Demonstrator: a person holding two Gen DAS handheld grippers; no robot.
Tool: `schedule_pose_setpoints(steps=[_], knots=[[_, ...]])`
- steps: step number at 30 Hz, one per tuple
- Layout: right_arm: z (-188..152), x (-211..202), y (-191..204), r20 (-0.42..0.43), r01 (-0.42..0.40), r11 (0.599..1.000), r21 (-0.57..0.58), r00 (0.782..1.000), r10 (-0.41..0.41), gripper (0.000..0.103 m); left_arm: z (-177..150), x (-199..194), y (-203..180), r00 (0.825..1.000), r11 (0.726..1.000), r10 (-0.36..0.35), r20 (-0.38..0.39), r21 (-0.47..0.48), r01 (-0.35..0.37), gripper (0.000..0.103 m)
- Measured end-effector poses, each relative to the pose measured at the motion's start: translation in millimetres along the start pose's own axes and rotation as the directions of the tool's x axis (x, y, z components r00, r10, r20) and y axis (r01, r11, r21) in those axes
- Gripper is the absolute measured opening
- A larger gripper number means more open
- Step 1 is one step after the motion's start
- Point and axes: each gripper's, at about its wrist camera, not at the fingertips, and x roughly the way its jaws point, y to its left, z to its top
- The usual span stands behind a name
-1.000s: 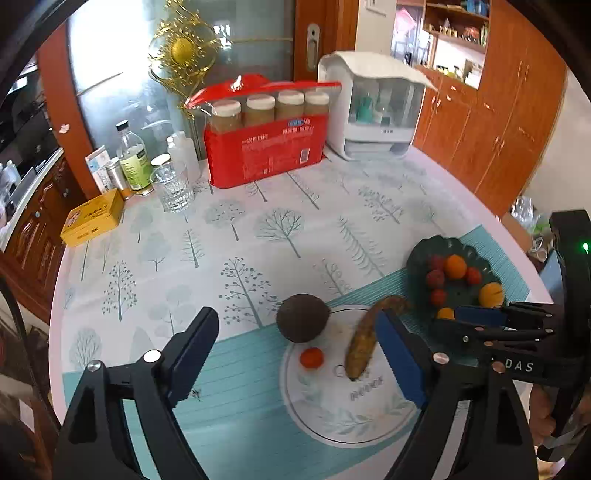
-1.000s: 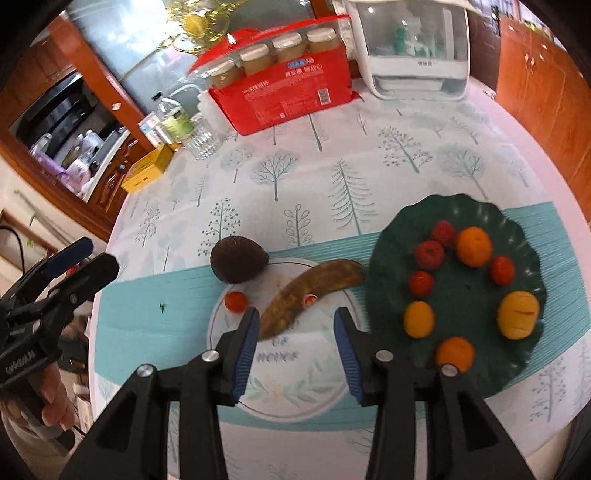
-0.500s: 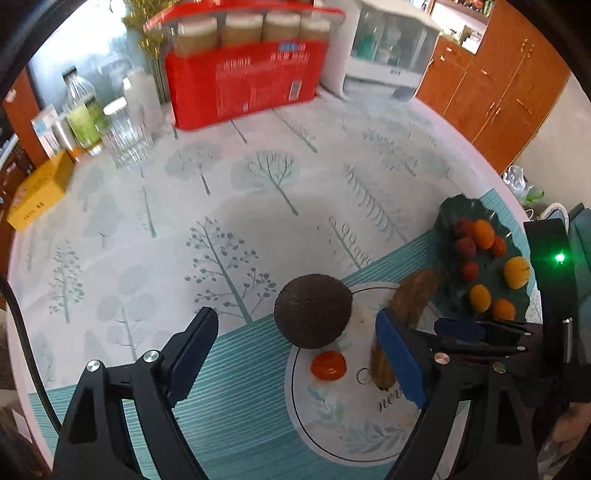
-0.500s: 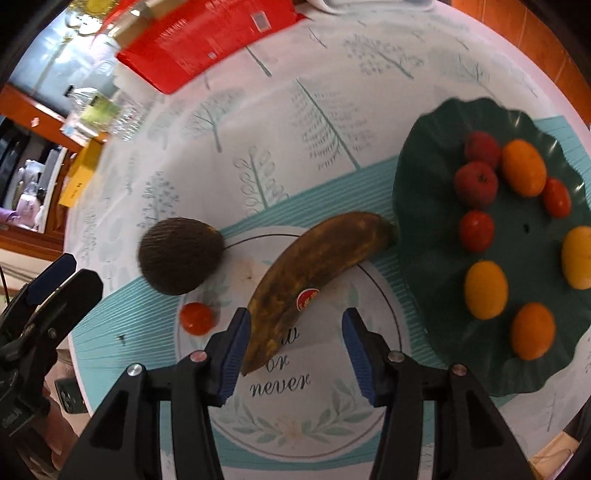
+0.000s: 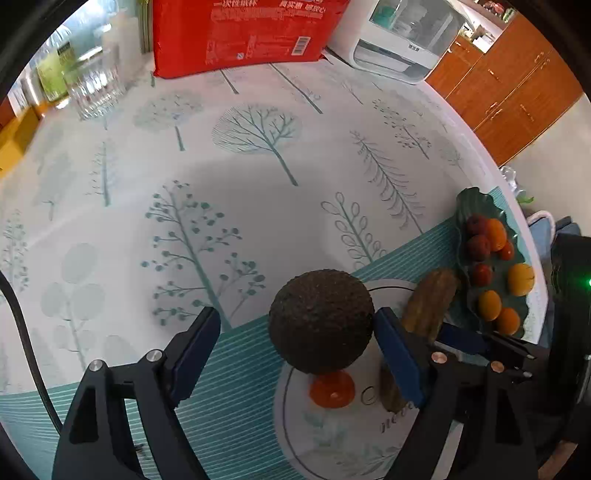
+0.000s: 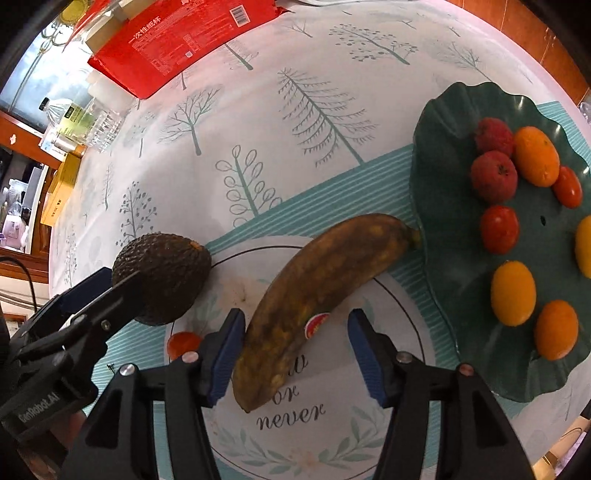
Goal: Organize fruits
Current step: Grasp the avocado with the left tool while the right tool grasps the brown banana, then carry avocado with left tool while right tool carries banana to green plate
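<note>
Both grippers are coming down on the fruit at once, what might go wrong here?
The left gripper and right gripper work close together, so their fingers may collide. The avocado sits off-centre, against one pad; closing could roll it onto the cherry tomato. The banana looks very ripe and may squash, or swing against the green plate when lifted.

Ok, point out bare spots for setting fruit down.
Free: the tablecloth between the red box and avocado; the green plate's near-left part. Crowded: around the banana and small tomato.
</note>
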Motion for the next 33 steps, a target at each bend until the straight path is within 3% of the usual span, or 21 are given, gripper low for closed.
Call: schedule_pose_setpoints(steps=[3,6,10,22,33], knots=[[0,0,7,0.009,0.000,0.999,-0.036,1.000,0.000,0.049,3,7,-4,1.000,1.000,0.002,-0.014,0.011,-0.002,0.083],[0,-1,7,0.012,-0.004,0.999,-0.045,1.000,0.004,0.048,4,16,-7,0.999,1.000,0.002,-0.037,0.009,-0.001,0.078],[0,-3,2,0.004,-0.031,0.999,-0.040,1.000,0.031,0.046,4,23,-5,0.997,0.999,-0.048,-0.058,-0.016,0.047,0.063],[-14,-13,10,0.031,0.010,0.988,-0.154,1.000,-0.005,0.037,-11,6,-8,1.000,1.000,0.009,-0.020,-0.030,-0.010,0.062],[-32,-43,-7,0.053,-0.138,0.971,-0.193,0.987,0.151,0.031,-33,-48,-12,0.997,0.997,0.052,0.059,-0.051,-0.049,0.061]])
